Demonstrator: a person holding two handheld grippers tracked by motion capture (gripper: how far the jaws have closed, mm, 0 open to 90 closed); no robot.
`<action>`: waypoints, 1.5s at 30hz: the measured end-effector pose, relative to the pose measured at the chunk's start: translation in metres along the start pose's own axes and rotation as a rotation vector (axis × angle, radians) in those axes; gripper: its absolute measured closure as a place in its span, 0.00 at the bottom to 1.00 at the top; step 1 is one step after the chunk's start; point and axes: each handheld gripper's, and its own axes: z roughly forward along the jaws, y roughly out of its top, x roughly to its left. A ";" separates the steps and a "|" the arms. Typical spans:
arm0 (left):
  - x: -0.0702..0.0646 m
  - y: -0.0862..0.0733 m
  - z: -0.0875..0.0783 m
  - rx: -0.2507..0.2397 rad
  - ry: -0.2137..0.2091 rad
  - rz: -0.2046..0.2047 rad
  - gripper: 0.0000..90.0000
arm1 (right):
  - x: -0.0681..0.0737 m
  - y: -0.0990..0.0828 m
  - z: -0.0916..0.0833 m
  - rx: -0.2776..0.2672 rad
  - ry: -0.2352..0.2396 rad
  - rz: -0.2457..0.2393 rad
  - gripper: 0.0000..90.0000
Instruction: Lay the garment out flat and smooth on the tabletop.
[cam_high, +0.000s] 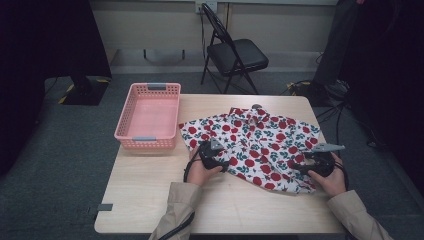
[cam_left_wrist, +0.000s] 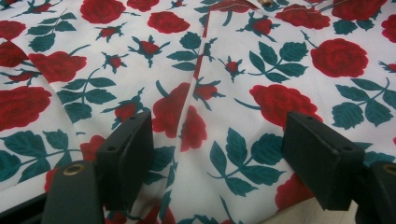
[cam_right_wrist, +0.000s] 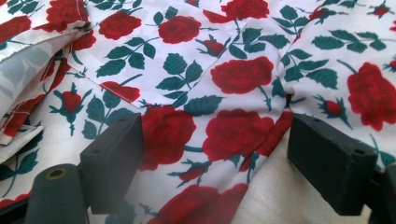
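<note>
High view: a rose-print shirt (cam_high: 255, 145) lies spread flat on the right half of the table (cam_high: 150, 200), its hem toward the near edge and its collar toward the far edge. A pink basket (cam_high: 148, 116) stands at the far left corner. The left gripper (cam_high: 216, 159) rests on the shirt's near left part, the right gripper (cam_high: 309, 165) at its near right corner. Both pairs of jaws stand apart over the cloth, pinching nothing. In the left gripper view, the front seam (cam_left_wrist: 198, 70) runs between the jaws. The fabric looks thin, light and limp; it will likely sag and slide, so hemmed edges or corners offer the surest hold.
</note>
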 end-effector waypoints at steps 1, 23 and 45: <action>0.000 0.000 0.000 0.000 0.000 0.000 0.28 | 0.000 0.000 0.001 0.000 0.007 -0.002 0.20; -0.006 0.014 0.002 0.002 -0.036 -0.008 0.25 | 0.003 0.001 0.003 0.024 -0.013 -0.014 0.16; -0.011 0.033 0.016 0.014 0.008 0.046 0.97 | 0.003 0.001 0.003 0.024 -0.013 -0.014 0.16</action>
